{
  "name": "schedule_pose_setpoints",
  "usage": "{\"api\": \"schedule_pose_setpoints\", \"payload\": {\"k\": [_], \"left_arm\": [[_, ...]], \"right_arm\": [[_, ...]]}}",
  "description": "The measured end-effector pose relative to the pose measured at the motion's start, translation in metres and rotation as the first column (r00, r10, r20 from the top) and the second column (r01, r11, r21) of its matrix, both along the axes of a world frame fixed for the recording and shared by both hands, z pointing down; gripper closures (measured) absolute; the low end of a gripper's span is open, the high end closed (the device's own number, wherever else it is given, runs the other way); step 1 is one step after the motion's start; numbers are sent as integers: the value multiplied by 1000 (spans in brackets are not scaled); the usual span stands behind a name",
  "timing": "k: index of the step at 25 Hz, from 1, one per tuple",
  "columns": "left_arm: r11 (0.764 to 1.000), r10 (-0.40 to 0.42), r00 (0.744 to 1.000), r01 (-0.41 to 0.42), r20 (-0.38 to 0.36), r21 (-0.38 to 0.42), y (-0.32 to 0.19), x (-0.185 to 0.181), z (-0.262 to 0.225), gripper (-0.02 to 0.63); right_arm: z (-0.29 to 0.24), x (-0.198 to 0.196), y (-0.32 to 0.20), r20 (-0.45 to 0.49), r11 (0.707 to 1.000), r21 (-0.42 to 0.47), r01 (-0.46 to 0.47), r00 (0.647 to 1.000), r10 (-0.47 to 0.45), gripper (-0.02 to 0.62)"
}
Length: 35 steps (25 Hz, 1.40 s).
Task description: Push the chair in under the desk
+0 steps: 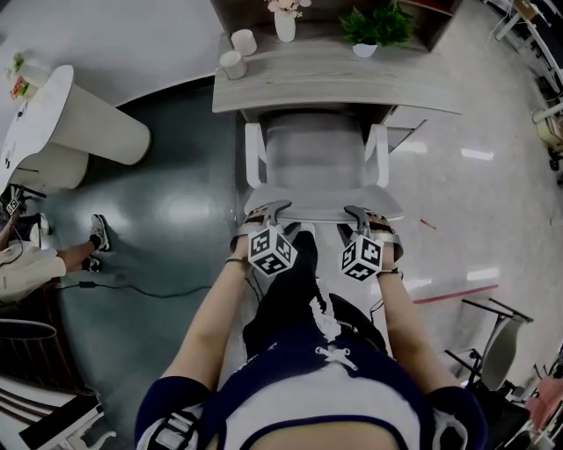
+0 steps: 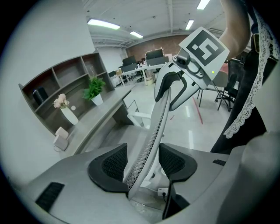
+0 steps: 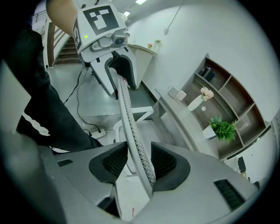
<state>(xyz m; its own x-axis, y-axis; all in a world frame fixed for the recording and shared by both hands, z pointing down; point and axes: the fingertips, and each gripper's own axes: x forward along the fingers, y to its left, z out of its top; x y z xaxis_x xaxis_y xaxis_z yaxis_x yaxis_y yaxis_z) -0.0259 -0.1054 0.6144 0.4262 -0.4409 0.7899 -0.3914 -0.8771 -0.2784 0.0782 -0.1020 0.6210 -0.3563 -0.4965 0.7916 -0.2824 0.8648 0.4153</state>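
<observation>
Left gripper (image 1: 268,211), right gripper (image 1: 362,215): each pair of jaws is closed to a narrow gap on the top edge of the chair (image 1: 315,163) backrest, mesh rim between the pads. Chair sits at 12 o'clock from the person, seat front under the desk (image 1: 334,83).

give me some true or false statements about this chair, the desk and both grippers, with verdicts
1. The left gripper is clamped on the grey mesh chair backrest. True.
2. The right gripper hangs free of the chair. False: its jaws grip the backrest's top edge too.
3. A green potted plant stands on the grey wooden desk. True.
4. The grey chair seat is wholly under the desk. False: much of it shows in front of the desk.
5. The white flower vase lies on its side. False: it stands upright.
</observation>
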Motion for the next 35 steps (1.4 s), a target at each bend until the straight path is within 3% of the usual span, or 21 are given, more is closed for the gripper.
{"api": "schedule_pose_setpoints", "payload": {"k": [23, 35], "left_arm": [[1000, 9, 1000, -9, -2, -4, -8, 7, 1, 380], [998, 53, 998, -53, -16, 28, -4, 4, -3, 393]], "right_arm": [[2, 7, -10, 13, 998, -56, -32, 999, 33, 434], [-1, 5, -6, 20, 999, -24, -41, 999, 41, 434]]}}
